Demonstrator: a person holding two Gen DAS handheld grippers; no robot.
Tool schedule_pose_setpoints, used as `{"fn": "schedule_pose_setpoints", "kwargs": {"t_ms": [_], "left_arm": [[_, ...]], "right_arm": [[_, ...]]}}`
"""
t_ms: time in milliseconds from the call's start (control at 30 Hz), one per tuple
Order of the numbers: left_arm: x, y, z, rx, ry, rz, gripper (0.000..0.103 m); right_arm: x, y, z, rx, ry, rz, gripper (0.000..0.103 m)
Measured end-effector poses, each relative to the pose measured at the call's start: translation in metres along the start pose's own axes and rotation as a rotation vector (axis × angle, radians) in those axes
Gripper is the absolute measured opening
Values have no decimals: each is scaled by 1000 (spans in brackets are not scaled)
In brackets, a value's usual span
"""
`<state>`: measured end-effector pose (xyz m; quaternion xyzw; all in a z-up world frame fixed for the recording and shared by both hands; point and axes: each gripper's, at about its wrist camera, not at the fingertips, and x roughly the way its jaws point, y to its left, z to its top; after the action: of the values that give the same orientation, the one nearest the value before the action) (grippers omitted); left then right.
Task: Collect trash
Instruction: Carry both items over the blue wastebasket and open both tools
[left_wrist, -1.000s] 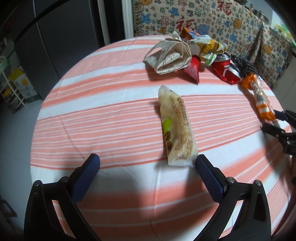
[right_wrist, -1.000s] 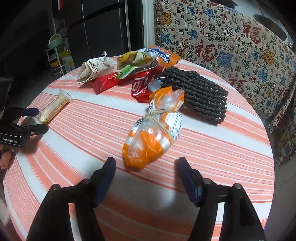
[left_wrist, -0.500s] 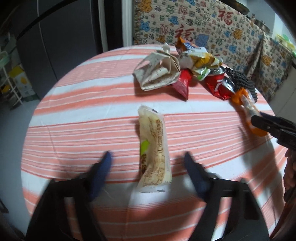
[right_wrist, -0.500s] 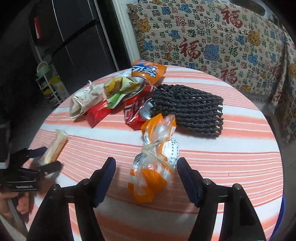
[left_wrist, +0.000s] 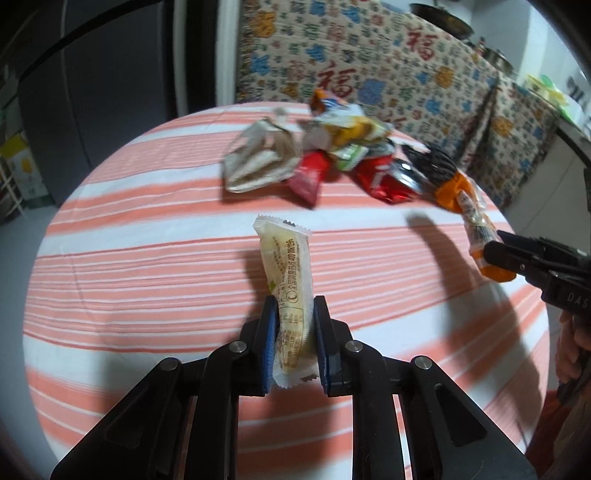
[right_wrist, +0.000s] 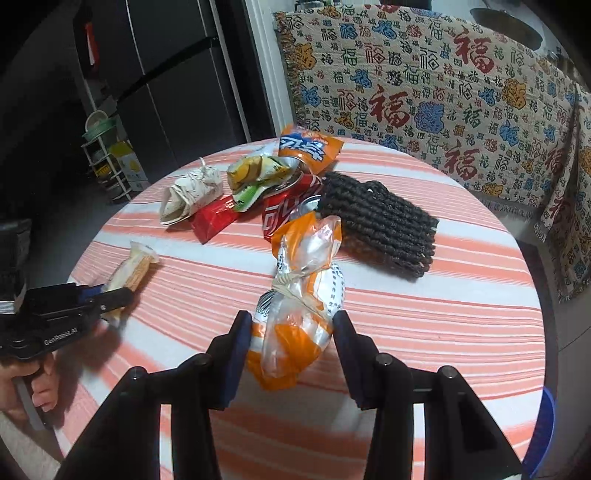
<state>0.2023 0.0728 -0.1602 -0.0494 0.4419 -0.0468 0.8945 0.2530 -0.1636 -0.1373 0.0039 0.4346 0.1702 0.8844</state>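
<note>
L gripper (left_wrist: 294, 334) has just closed its fingers tight on the pale snack wrapper (left_wrist: 288, 273) & R gripper (right_wrist: 291, 341) has narrowed onto the orange bag (right_wrist: 299, 295), both near the table (left_wrist: 147, 258) front, so lift each straight up w/ steady grip, clear of the trash pile (right_wrist: 266, 184).

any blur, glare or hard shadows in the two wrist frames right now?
Left wrist: far trash pile smeared by motion blur, gripped cream snack wrapper sharp, hard shadows on the striped tablecloth. Right wrist: mostly crisp, glare on the orange plastic bag, fisheye vignette darkens corners.
</note>
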Motion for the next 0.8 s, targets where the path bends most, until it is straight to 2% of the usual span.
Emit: {"fn": "schedule_pose_setpoints", "kwargs": {"t_ms": [200, 367, 600, 800], "left_arm": [[-1, -28, -4, 18, 2, -77, 17], [-4, -70, 2, 63, -1, -141, 17], [-11, -155, 20, 163, -21, -226, 17], [-4, -252, 28, 283, -16, -310, 17]], "right_arm": [[-19, -8, -11, -3, 12, 46, 46], [-43, -30, -22, 12, -8, 12, 46], [-80, -89, -40, 107, -38, -66, 46], [-124, -159, -71, 217, -75, -172, 46]]}}
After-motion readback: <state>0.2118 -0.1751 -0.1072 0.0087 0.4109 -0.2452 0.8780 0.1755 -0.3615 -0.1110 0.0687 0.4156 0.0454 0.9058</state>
